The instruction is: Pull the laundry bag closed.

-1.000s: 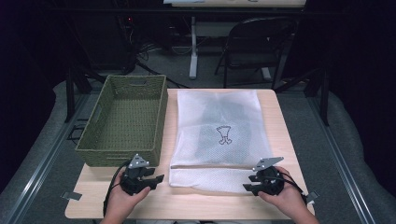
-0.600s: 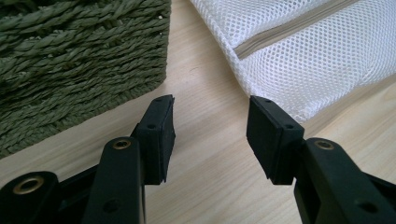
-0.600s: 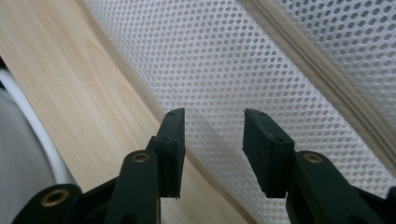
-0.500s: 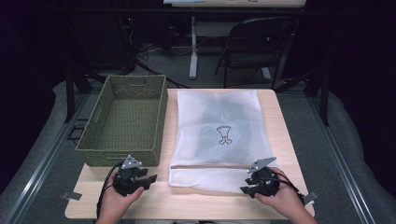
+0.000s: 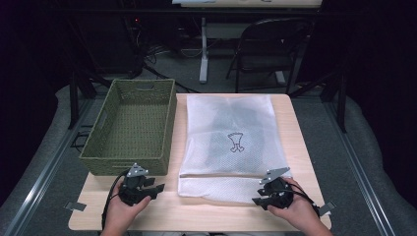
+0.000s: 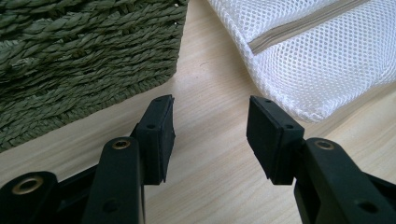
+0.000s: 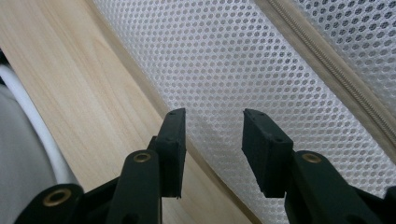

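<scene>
A white mesh laundry bag (image 5: 231, 123) lies flat on the wooden table (image 5: 196, 212), with a zipper (image 6: 303, 25) across its near end and a dark shape showing through the mesh. My left gripper (image 5: 158, 189) rests low at the table's near left, open, its jaws (image 6: 210, 105) over bare wood between the basket's corner and the bag's near left corner (image 6: 327, 60). My right gripper (image 5: 256, 199) is open at the bag's near right corner; its jaws (image 7: 212, 116) hover over the mesh edge (image 7: 261, 60) and do not press on it.
A green woven basket (image 5: 129, 164) stands on the table's left half, close beside the bag (image 6: 70, 56). A strip of bare wood (image 7: 70, 70) runs along the near edge. A folding chair (image 5: 270, 49) and a desk leg stand beyond the table.
The left gripper has drawn slightly left, away from the bag. The right gripper has eased a little toward the near edge. The bag and basket lie as before.
</scene>
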Demonstrator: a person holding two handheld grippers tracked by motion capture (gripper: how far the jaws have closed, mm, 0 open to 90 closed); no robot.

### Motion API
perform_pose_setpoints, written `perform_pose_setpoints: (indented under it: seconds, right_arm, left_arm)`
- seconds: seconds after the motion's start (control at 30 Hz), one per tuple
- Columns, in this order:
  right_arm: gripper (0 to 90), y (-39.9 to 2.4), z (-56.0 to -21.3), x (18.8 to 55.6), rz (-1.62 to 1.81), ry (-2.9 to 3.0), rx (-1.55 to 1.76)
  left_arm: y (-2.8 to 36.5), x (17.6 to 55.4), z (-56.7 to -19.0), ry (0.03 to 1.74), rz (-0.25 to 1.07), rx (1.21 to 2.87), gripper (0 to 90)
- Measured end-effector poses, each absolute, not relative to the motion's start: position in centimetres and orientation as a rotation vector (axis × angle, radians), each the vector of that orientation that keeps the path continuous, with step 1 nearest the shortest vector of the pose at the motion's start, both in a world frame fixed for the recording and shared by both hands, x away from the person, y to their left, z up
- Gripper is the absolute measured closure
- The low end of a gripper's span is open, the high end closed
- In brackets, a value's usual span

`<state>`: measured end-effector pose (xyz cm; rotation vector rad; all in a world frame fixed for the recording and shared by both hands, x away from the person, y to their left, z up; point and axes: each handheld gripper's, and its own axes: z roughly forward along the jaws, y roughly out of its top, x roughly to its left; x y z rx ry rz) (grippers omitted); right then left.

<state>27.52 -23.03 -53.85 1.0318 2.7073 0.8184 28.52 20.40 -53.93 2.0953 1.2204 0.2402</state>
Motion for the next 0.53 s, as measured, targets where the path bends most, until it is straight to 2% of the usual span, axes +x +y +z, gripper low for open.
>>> perform_pose_setpoints:
  seconds: [0.53]
  right_arm:
    - [56.9, -23.41, -53.51, 27.29, 0.849, 2.689, 1.046]
  left_arm:
    - [20.41, 28.58, -54.02, 1.225, 0.235, 2.095, 51.2]
